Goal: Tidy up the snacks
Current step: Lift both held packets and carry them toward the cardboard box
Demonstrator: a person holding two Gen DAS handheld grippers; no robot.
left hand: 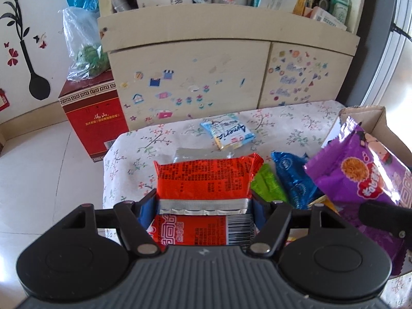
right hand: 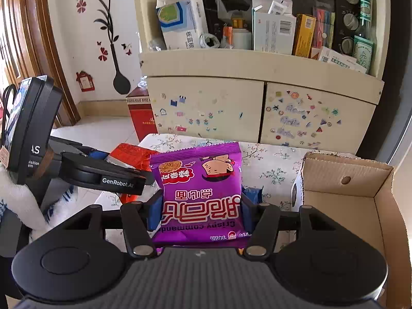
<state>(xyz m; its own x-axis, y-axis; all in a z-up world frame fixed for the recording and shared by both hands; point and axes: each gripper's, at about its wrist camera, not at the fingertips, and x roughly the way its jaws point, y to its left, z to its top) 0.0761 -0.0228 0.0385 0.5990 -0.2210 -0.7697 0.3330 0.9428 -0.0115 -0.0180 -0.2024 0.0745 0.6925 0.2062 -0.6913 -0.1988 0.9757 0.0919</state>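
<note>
A: Red packet (left hand: 203, 180): pinched by left gripper (left hand: 203, 203), lifted off the counter (left hand: 134, 154). Purple packet (right hand: 200, 193), reads "Crispy", pinched by right gripper (right hand: 200, 211), also lifted.

B: Progress?

A: Early, I'd judge. Cardboard box (right hand: 347, 193) at 3 o'clock of the purple packet shows no snacks in its visible part. Left on the counter: blue packet (left hand: 293, 180) and green packet (left hand: 267, 188) at 3 o'clock of the red one, pale blue packet (left hand: 228, 132) at 12.

B: Other writing?

A: "GenRobot.AI" on the left gripper's side, seen from the right wrist. Red carton (left hand: 92, 118) on the floor at 10 o'clock, text too small.
</note>
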